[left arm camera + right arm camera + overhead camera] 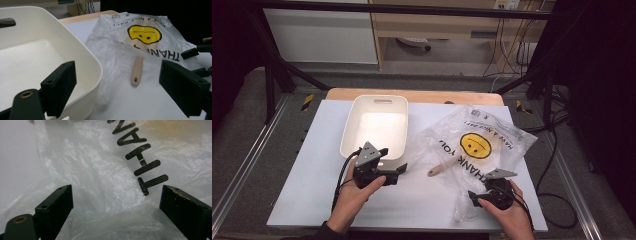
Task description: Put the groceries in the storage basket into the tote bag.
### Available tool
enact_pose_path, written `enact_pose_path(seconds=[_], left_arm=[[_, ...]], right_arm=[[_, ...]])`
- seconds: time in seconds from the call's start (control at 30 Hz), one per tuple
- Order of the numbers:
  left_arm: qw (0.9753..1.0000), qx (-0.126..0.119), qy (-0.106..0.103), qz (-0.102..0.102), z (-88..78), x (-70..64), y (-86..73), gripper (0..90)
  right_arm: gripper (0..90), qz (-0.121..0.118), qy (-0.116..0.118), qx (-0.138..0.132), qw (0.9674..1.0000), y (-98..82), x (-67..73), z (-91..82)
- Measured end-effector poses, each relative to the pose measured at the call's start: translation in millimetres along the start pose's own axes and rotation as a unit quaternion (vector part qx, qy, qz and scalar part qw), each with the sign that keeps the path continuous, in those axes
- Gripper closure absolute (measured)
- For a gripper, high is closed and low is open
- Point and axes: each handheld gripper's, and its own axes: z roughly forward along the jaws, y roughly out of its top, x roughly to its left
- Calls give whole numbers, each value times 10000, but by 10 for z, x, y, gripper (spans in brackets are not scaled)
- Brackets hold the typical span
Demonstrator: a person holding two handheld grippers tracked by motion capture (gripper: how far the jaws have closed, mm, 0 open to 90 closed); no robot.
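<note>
A clear plastic bag (pixel 472 145) with a yellow smiley face and black lettering lies crumpled on the white table top. A wooden handle (pixel 439 168) pokes out of its left opening, and the left gripper view shows the handle (pixel 137 71) lying under the film. My left gripper (pixel 399 170) stands open beside the near right corner of a white tub (pixel 374 125), its jaws (pixel 117 87) wide apart and facing the bag (pixel 140 42). Over the bag's near edge my right gripper (pixel 472 196) is open, with crinkled bag film (pixel 105 182) between its jaws and nothing pinched.
The white tub (pixel 82 62) is empty and has a handle slot at its far end. A white sheet (pixel 312 165) covers the table, with a wooden edge (pixel 422 95) at the back. Black frame bars and cables stand around the table.
</note>
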Motion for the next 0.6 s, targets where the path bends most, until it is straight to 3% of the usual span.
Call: enact_pose_path(seconds=[0.17, 0.37, 0.6], left_arm=[[10000, 2, -11, 36, -1, -18, 2, 144], [10000, 12, -5, 24, 3, -21, -9, 144], [10000, 20, 3, 60, 7, -32, -8, 147]], right_arm=[[93, 25, -20, 89, 10000, -25, -10, -2], [80, 228, -176, -317, 9991, 15, -56, -121], [70, 603, -514, -436, 9959, -2, -178, -196]])
